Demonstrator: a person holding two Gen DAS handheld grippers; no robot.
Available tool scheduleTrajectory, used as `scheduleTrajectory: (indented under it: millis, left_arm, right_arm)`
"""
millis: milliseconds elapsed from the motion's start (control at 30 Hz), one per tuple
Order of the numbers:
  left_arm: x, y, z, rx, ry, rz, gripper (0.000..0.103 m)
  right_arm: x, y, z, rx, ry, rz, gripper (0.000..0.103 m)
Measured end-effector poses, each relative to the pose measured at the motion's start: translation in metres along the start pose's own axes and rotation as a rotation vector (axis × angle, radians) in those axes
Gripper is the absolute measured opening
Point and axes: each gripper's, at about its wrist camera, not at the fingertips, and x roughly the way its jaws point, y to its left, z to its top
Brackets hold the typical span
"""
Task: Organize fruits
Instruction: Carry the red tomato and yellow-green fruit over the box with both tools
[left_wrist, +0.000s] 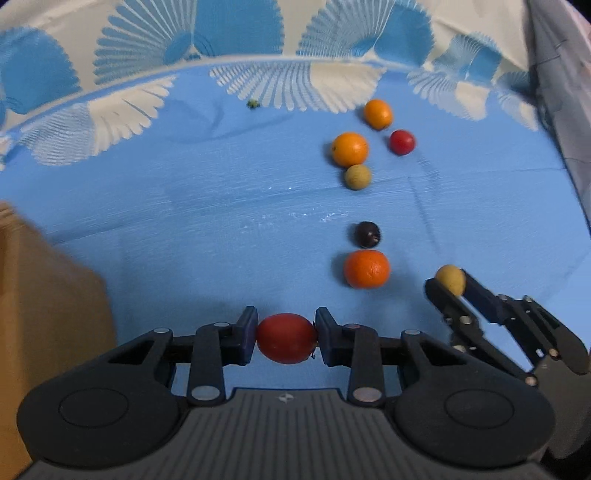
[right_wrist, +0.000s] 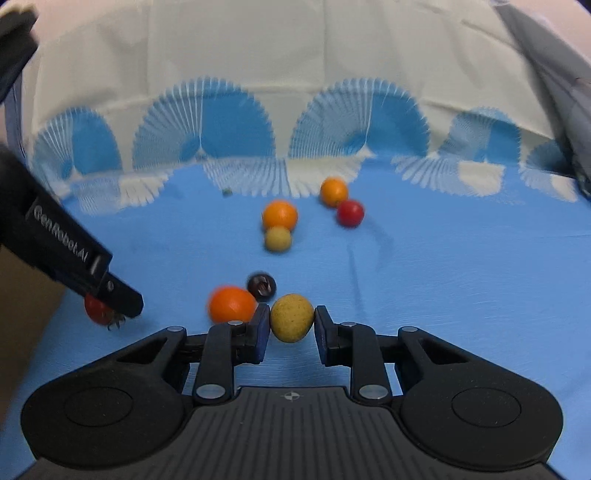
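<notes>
Left wrist: blue tablecloth (left_wrist: 184, 206), fan-patterned border, cardboard box (left_wrist: 44, 295) at left.

Both views sit low and close over a blue cloth (left_wrist: 184, 206), each looking forward along its own fingers toward the patterned backdrop at the top of the frame. The left wrist view fills its lower edge with the left gripper (left_wrist: 286, 339) and catches the right gripper (left_wrist: 448, 282) at lower right. The right wrist view faces the same way from further right, with the left gripper (right_wrist: 122, 301) entering at middle left. Both share the cluster of fruits (left_wrist: 349, 148) mid-frame.
</notes>
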Motion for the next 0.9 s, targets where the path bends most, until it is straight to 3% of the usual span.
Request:
scheduleTrajectory:
  millis: [367,600,900]
  left_arm:
    - [-0.122,-0.002,-0.080,-0.059,-0.075,-0.035,0.038]
    - [-0.201,0.033,-0.144,-0.107,-0.130,-0.014,0.038]
    - [-0.263,0.093,-0.237,-0.220,-0.153,0.039,0.038]
  right_arm:
    - [-0.137,0.043,0.013,0.030,-0.119,0.115,0.027]
    - [-0.210,0.089,-0.003,0.009,-0.083,0.160,0.027]
    - [-0.271,0.158,-0.029,-0.034,-0.005,0.242,0.027]
